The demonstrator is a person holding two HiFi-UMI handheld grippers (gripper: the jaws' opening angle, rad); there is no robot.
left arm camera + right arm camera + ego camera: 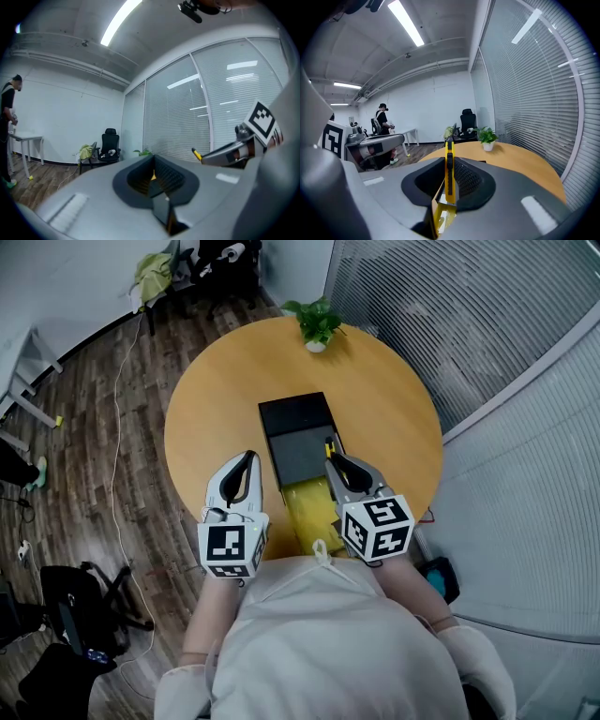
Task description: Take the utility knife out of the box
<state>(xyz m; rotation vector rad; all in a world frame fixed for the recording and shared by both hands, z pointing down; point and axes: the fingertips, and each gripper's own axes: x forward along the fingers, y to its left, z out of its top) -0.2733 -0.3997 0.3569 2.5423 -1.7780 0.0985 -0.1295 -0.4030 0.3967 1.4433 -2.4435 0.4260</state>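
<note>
An open black box (pixel 298 427) lies on the round wooden table (pixel 216 409), its yellow inside (pixel 314 507) showing at the near end. My right gripper (pixel 333 462) is held above the box, shut on the yellow utility knife (pixel 329 444). In the right gripper view the knife (pixel 449 173) stands on edge between the jaws of the right gripper (pixel 451 164), its tip poking out past them. My left gripper (pixel 249 458) hovers to the left of the box, level with the right one. Its jaws (pixel 153 161) meet with nothing between them.
A small potted plant (pixel 316 326) stands at the table's far edge. A glass wall with blinds (pixel 487 324) runs along the right. Chairs (pixel 220 263) stand on the wooden floor beyond the table. A person (pixel 383 117) stands by a white desk far off.
</note>
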